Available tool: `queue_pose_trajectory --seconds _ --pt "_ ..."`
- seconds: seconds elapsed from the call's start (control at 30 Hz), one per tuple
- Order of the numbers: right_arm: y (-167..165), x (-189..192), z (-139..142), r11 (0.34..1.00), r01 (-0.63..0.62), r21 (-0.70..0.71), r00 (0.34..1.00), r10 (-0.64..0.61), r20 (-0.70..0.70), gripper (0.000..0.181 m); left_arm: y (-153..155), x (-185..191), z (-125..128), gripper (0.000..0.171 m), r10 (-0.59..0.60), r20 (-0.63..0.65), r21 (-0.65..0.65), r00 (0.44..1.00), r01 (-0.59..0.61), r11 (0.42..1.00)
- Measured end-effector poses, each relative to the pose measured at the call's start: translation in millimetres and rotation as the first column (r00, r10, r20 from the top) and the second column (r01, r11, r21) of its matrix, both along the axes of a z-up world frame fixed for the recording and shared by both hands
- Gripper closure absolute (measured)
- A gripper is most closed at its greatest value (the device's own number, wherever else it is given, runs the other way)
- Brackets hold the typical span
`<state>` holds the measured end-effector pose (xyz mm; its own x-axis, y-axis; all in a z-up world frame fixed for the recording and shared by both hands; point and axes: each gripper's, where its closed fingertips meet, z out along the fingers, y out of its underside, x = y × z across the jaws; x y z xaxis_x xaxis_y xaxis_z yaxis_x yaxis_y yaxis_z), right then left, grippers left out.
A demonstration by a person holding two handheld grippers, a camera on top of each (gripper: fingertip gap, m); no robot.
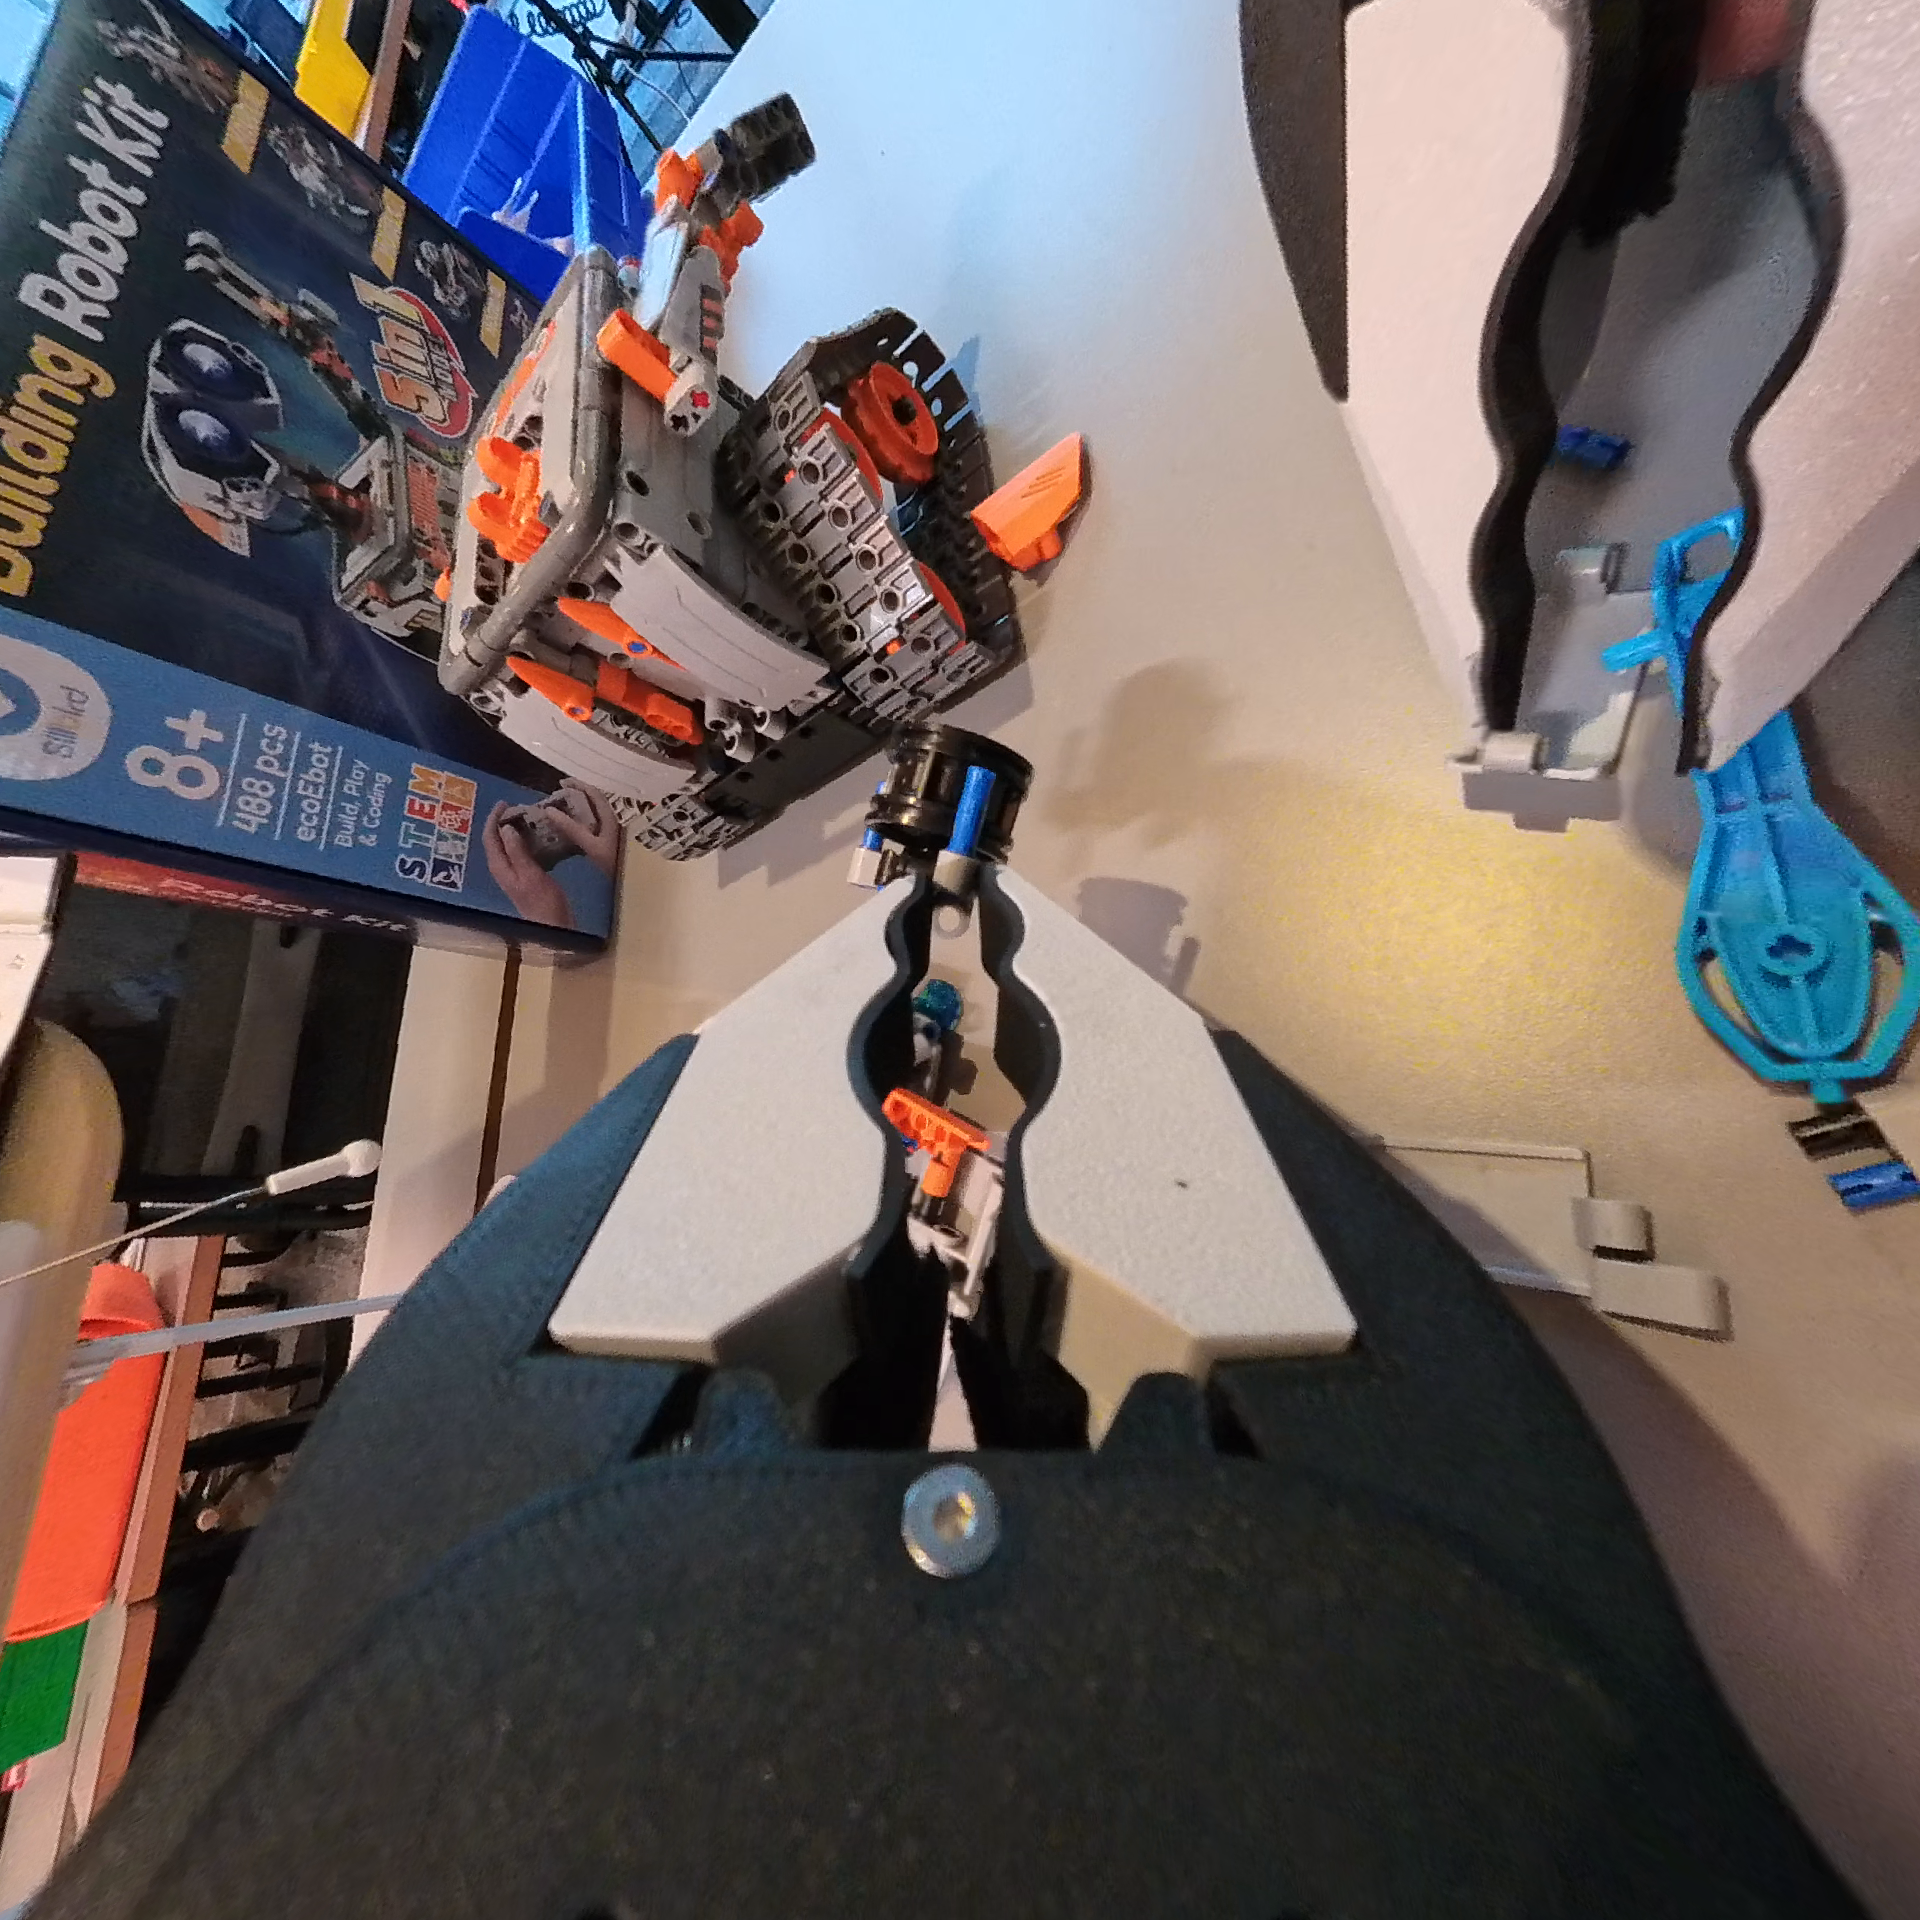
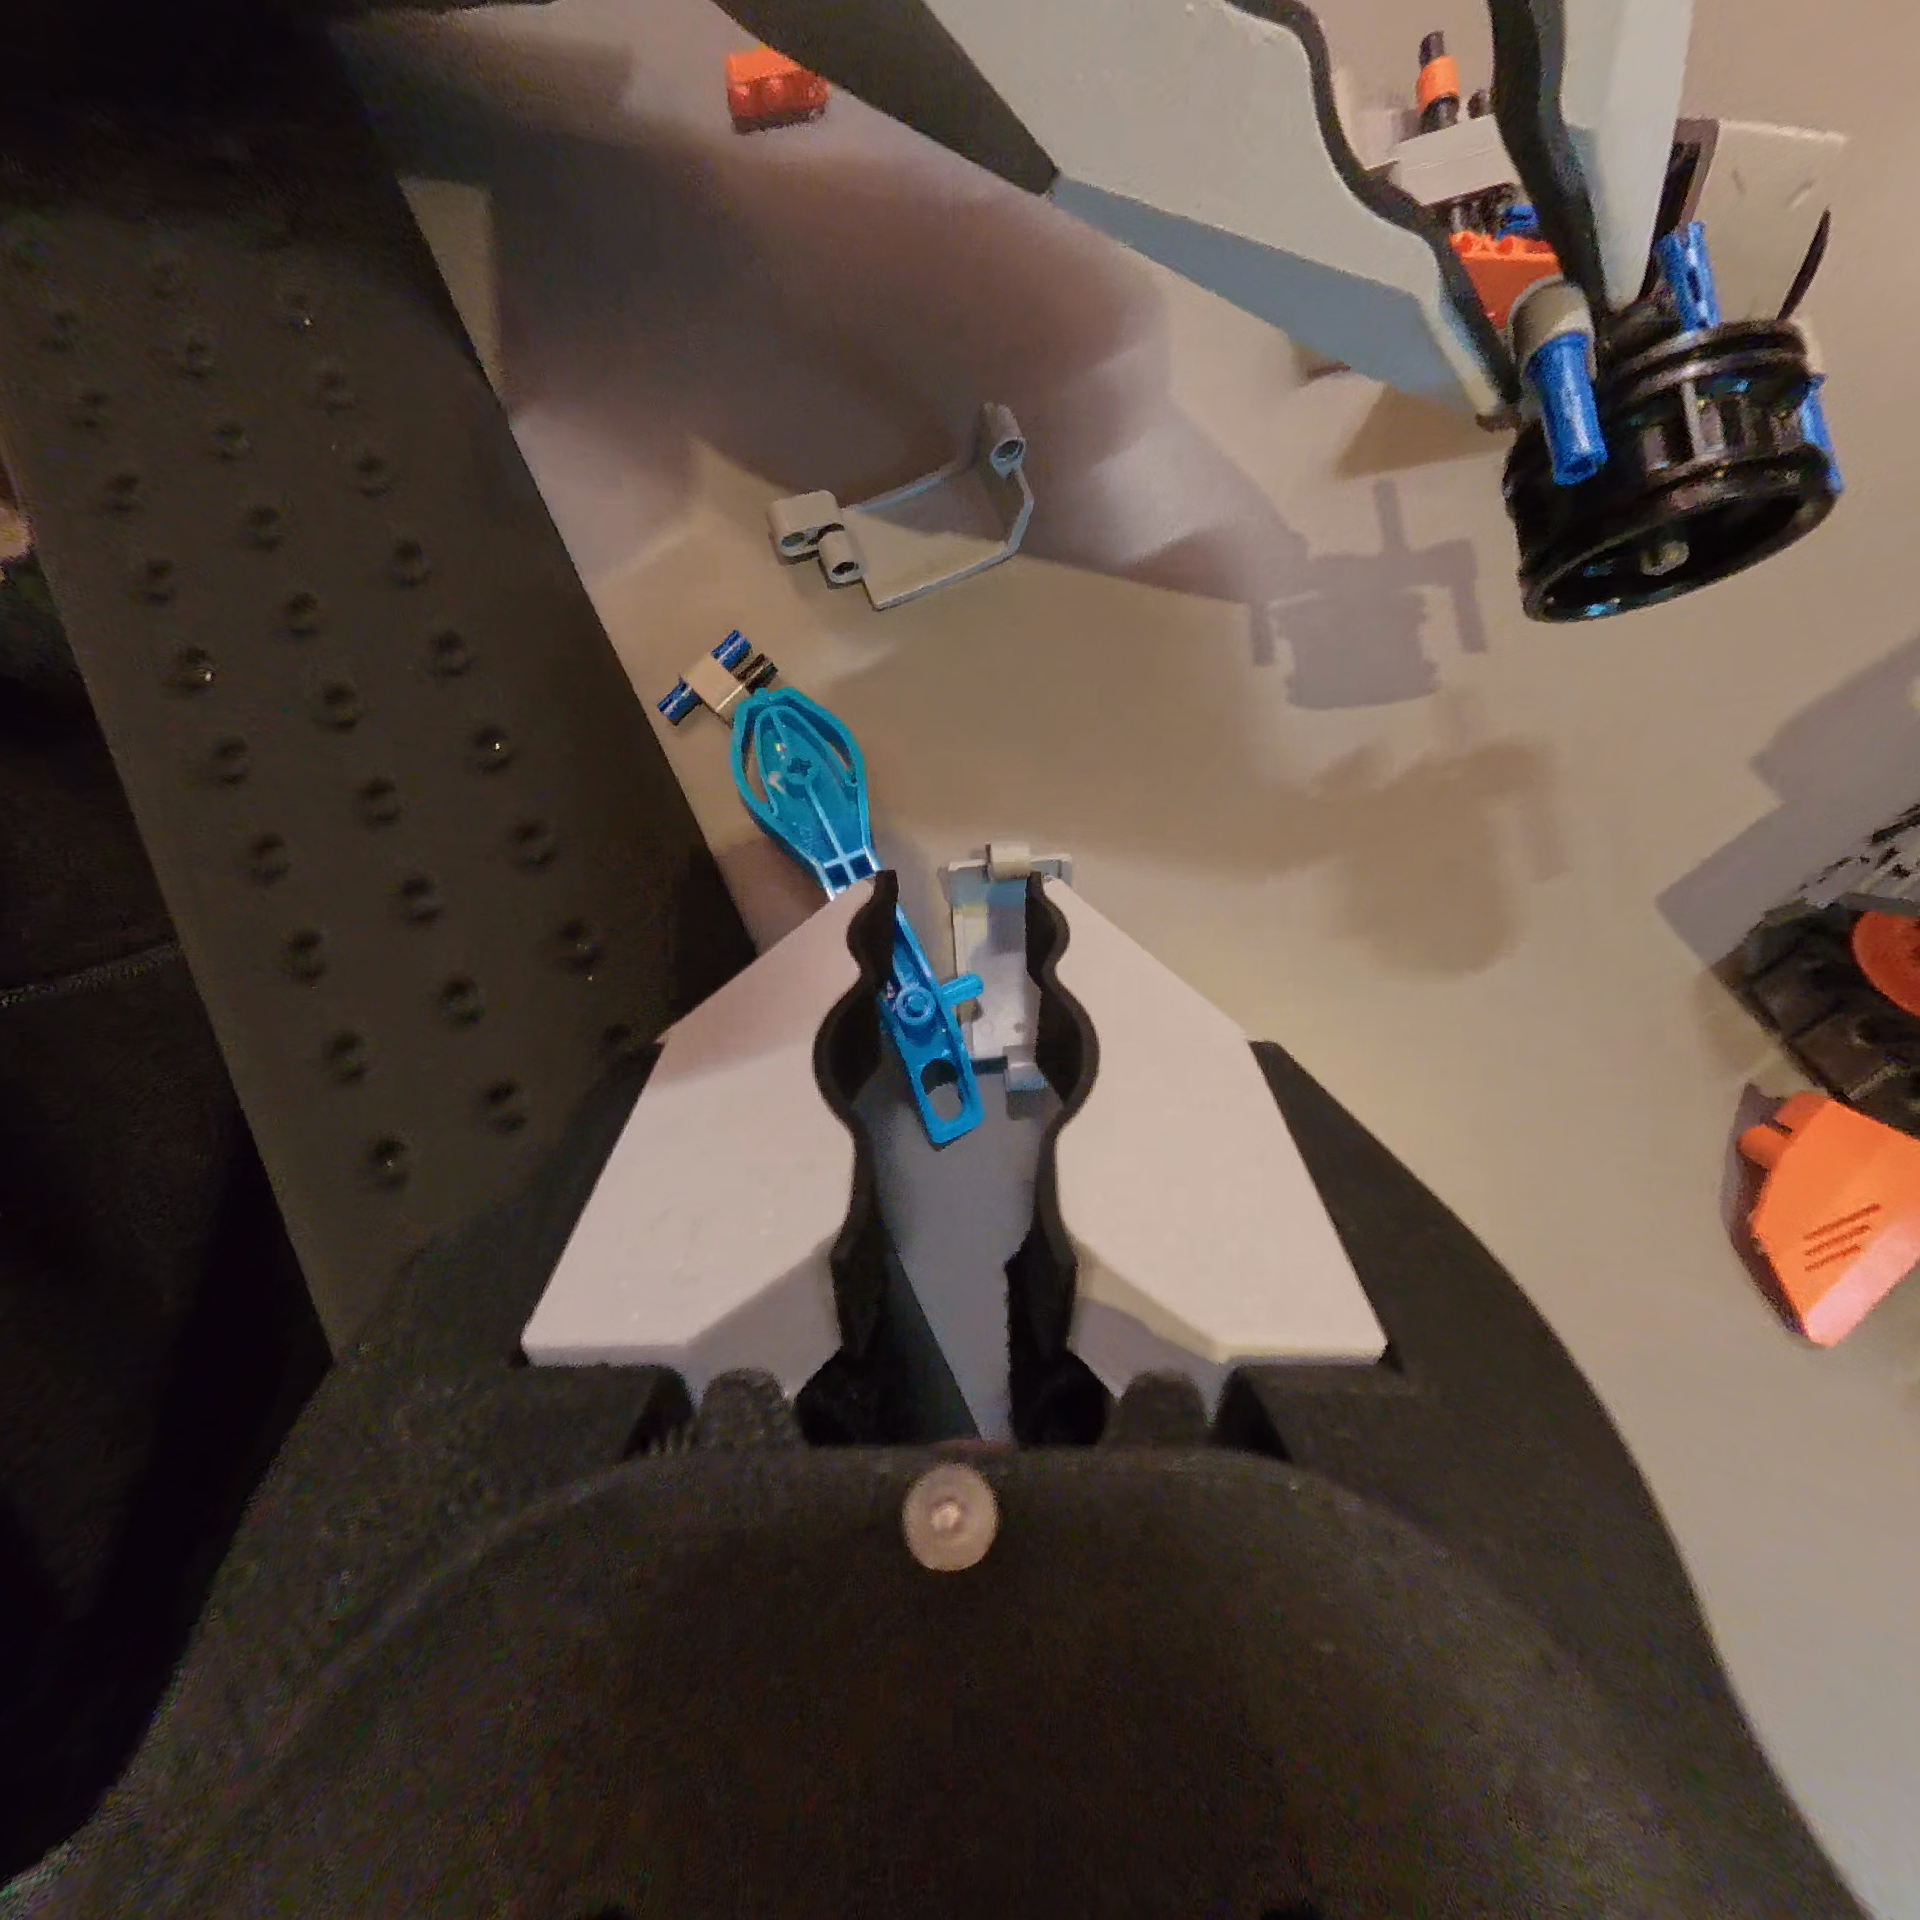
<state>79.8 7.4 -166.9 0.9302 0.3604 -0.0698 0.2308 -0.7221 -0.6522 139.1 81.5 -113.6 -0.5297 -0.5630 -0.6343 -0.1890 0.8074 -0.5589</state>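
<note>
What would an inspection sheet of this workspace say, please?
Surface: pale table, partly shadowed.
Work things: tracked model beside the kit box; wheel assembly; grey panel.
Clutter: blue tool, loose grey bracket, orange piece.
Grippers: left gripper shut on the wheel assembly; right gripper straddles the grey panel and blue tool, grip unclear.
Cables: nothing seen on the table.
Surroundings: blue bins behind the box.
</note>
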Motion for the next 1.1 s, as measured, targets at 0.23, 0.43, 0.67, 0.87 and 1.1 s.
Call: queue_pose_trajectory --seconds 0.23,0.43,0.67,0.87,1.1 --pt "10 8 -1 1.0 0.02 -0.009 0.998 -0.021 -0.055 0.155 -2 0 -3 0.165 -0.007 -0.009 0.004 1.0 0.007 1.0" --pt "13 20 5 1.0 0.008 -0.03 0.983 -0.013 -0.185 0.151 -1 0 -1 0.165 -0.005 -0.003 0.0 1.0 0.005 1.0" --pt "3 27 6 0.999 0.002 0.04 1.0 -0.002 -0.004 0.165 -2 0 -5 0.165 -0.011 -0.011 0.002 1.0 0.011 1.0" --pt "-12 38 -9 0.999 0.03 -0.011 0.996 -0.029 0.08 0.165 -1 1 -3 0.165 -0.007 -0.006 -0.002 1.0 0.007 1.0" --pt "-16 20 3 1.0 -0.013 0.027 0.991 0.009 0.131 0.144 -3 2 -6 0.165 -0.011 -0.014 0.002 1.0 0.011 1.0"
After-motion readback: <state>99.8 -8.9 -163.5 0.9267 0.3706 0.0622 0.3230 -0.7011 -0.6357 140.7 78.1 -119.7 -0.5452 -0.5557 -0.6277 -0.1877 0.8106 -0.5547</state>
